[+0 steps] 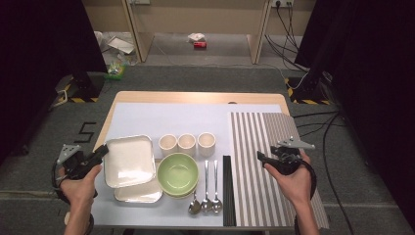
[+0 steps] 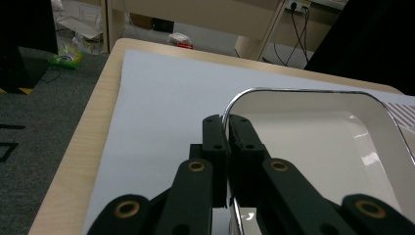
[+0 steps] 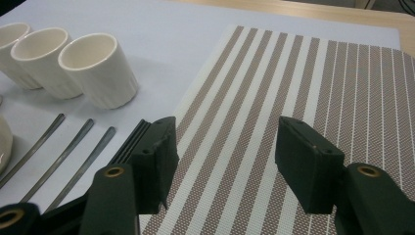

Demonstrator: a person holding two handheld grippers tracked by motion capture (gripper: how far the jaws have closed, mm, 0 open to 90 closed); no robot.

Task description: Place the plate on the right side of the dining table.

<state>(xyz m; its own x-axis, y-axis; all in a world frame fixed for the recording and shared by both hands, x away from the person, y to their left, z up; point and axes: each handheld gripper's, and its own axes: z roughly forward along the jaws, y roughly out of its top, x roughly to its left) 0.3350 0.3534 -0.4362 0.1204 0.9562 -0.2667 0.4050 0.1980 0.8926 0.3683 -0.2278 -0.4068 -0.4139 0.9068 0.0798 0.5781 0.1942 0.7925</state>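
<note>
Square white plate [image 1: 129, 160] sits at the lower left of the high view, on the pale sheet [image 1: 166, 120] that covers most of the desk [image 1: 195, 97], stacked on a second plate [image 1: 139, 194] whose corner peeks out below it. Its raised rim gives something thin to pinch, and that seems to be why the left gripper [image 1: 100, 152] comes in low from the left edge: in the left gripper view its jaws are pressed together on the plate's shiny near rim [image 2: 228, 128], one pad inside and one outside. To the right half of the high view lies a striped placemat [image 1: 274, 166], bare and flat, probably the place meant for the dishes. The right gripper [image 1: 262, 157] hovers over it with jaws spread wide and nothing between them, seen plainly in the right gripper view [image 3: 222, 161]. Between plate and mat stand the things a move to the right would have to clear: a green bowl [image 1: 178, 174] touching the plates at centre, three cream cups [image 1: 187, 144] in a row just above it, then three spoons [image 1: 206, 188] side by side, and black chopsticks [image 1: 227, 188] lying along the mat's left edge. Lifting the plate high over bowl and cups looks the safer path.
</note>
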